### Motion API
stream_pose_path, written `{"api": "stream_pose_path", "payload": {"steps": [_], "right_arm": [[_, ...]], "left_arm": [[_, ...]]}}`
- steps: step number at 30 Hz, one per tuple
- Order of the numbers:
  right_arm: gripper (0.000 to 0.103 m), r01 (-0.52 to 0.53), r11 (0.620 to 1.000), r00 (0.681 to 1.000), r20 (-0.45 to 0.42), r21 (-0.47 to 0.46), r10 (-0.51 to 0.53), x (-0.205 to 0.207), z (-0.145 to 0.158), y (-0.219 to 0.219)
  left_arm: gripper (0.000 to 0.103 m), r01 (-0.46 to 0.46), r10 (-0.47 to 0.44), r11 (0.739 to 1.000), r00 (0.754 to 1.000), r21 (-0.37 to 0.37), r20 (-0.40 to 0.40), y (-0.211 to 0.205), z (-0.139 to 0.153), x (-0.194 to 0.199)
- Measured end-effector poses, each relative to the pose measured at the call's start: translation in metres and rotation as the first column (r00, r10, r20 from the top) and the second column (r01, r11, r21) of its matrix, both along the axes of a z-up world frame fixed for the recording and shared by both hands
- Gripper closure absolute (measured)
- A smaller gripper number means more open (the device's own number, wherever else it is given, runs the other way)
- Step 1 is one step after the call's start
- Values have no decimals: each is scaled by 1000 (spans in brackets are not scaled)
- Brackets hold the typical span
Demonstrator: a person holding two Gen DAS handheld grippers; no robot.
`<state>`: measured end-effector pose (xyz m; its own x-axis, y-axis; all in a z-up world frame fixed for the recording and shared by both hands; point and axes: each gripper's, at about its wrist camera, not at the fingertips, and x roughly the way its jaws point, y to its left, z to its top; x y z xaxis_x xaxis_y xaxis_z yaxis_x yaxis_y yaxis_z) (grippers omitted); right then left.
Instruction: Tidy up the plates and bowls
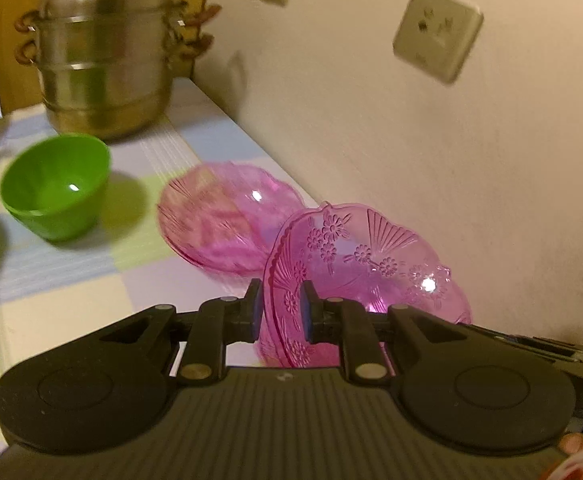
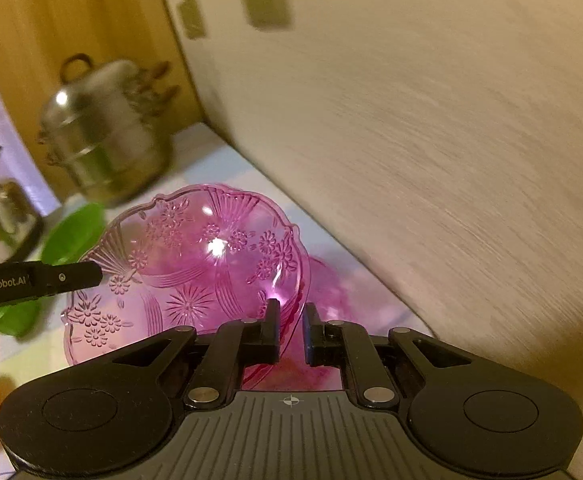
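A clear pink bowl (image 1: 355, 264), pressed with flowers and fan shapes, is pinched by its rim between the blue pads of the left gripper (image 1: 280, 312) and held tilted above the checked tablecloth (image 1: 71, 296). From the right wrist view, the same patterned pink bowl (image 2: 187, 272) is gripped at its opposite rim by the right gripper (image 2: 291, 330), whose jaws are closed on the thin edge. So the bowl is held from both sides at once.

Just beyond it, a second pink bowl (image 1: 227, 220) is seen on the table — blurred, close to the wall (image 1: 411, 140) on the right. To the left a green bowl (image 1: 57, 186) stands upright on the cloth. At the far end a tiered metal steamer pot (image 1: 107, 52) with a domed lid is placed in the corner, and in the right wrist view a metal kettle (image 2: 1, 220) is visible at the far left.
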<state>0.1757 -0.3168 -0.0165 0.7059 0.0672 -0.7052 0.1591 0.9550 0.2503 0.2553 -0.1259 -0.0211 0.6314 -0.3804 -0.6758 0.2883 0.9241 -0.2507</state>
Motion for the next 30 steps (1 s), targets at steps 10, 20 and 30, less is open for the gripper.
{"api": "stream_pose_path", "payload": {"steps": [10, 20, 30], "right_arm": [[92, 25, 1000, 998, -51, -4, -25, 7, -32, -18], [92, 20, 999, 998, -64, -36, -22, 20, -43, -14], [92, 21, 999, 997, -70, -45, -24, 22, -47, -12]], "left_arm": [[86, -15, 14, 1000, 999, -11, -46, -5, -40, 17], [86, -22, 22, 1000, 997, 0, -80, -8, -49, 24], [86, -30, 31, 999, 995, 12, -93, -11, -52, 26]]}}
